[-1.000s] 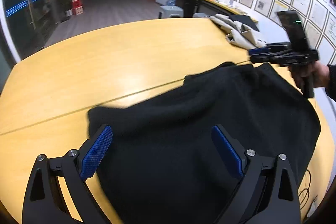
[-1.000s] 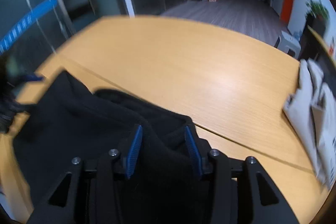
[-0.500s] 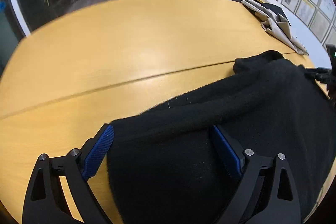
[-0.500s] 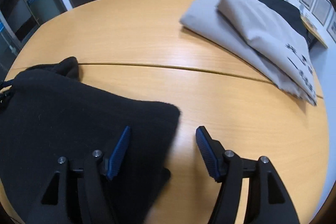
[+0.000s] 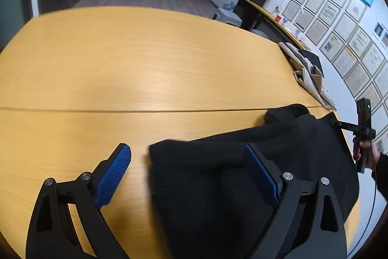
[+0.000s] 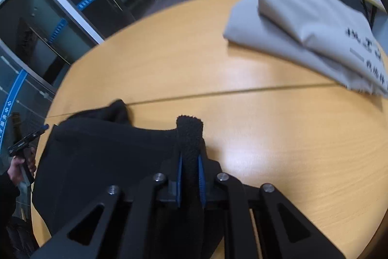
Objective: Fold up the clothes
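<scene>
Your right hand-held gripper (image 6: 190,176) clamps a corner of the black fleece garment (image 5: 254,176) lying on the yellow wooden tabletop (image 5: 145,64); your left hand-held gripper (image 5: 191,174) gapes over its opposite corner, seemingly next to clamp before folding.

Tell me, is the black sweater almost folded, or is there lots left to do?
Lots left. Done: grey clothes already lie folded at the table's far side. In hand: the right gripper is shut on an edge of the black sweater, while the left gripper is open around its other corner. Left: the sweater lies mostly spread out, so its folds seem yet to come.
</scene>
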The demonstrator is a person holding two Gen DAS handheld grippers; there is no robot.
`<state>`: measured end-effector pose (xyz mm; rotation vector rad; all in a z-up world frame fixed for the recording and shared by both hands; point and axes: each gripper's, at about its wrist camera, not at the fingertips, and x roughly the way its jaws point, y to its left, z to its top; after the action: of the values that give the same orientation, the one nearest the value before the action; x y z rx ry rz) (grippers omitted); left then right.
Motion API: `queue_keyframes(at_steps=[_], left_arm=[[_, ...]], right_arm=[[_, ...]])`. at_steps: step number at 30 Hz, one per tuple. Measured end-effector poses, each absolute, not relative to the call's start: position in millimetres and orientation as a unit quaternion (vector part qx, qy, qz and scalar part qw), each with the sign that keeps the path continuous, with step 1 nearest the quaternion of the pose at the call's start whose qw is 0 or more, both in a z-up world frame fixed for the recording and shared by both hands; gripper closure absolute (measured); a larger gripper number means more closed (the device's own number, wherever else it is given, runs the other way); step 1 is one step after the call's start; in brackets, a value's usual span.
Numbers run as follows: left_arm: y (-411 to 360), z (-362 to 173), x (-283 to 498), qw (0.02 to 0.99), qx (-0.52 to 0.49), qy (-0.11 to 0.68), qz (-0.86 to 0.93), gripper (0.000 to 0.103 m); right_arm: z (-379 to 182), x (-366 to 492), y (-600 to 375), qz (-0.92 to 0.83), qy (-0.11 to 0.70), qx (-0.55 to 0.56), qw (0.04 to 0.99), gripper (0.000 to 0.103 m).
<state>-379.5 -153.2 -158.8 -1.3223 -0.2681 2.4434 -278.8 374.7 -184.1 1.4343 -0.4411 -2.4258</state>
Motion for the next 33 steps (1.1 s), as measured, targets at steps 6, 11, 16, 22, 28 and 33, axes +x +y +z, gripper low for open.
queue_keyframes(at_steps=[6,11,16,22,28,33], left_arm=[[-147,-185,-394,0.221,-0.516,-0.131,0.817,0.009],[-152,-183,-400,0.213,-0.516,-0.163,0.814,0.092],[-177,-154,-379,0.226,-0.451,-0.181,0.844,0.093],[-155,-176,-391,0.2,-0.483,-0.134,0.842,0.092],[-160,-155,-385,0.168,-0.462,-0.105,0.864,0.074],[-161,-100,-357,0.193,-0.408,-0.096,0.887,0.048]], right_arm=[[-191,-290,384,-0.833,-0.188,0.502,0.14,0.073],[-185,-280,400,-0.831,-0.218,0.494,0.135,0.091],[-176,-262,417,-0.853,-0.221,0.454,0.131,0.093],[-181,-257,416,-0.861,-0.194,0.454,0.122,0.093],[-181,-264,406,-0.857,-0.175,0.474,0.103,0.089],[-161,-248,399,-0.867,-0.163,0.462,0.094,0.066]])
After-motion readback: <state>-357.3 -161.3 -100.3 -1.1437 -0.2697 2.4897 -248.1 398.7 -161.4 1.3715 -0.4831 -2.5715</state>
